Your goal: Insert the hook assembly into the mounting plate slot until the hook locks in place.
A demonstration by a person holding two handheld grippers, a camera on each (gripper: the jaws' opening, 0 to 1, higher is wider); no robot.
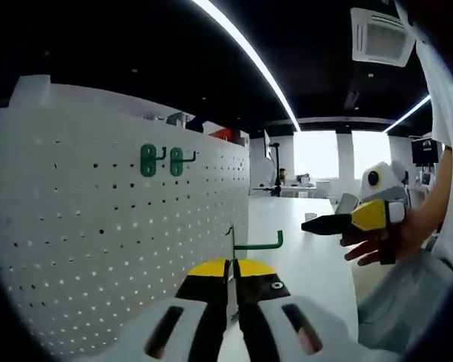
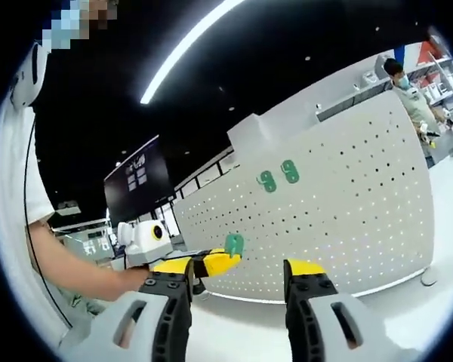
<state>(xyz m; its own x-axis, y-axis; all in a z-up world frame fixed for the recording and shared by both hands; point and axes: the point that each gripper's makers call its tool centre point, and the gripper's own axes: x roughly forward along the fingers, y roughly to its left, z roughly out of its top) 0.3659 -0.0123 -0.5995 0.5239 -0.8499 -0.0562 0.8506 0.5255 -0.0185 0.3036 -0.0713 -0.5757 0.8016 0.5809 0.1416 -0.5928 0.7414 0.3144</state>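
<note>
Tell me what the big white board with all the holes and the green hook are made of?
The board looks like painted sheet metal or hard plastic: smooth, matte white, with neat rows of punched holes. The green hook held in the left gripper looks like thin bent wire with a green coating, probably metal, since it is slim and evenly curved. I can't be sure of either.

Matt white perforated pegboard (image 1: 121, 241), smooth painted look, two green hooks (image 1: 160, 160) with glossy plastic-looking plates, thin green-coated wire hook (image 1: 255, 243) — smooth, left gripper (image 1: 232, 283) with matt black jaws, glossy white tabletop (image 1: 302, 249)
</note>
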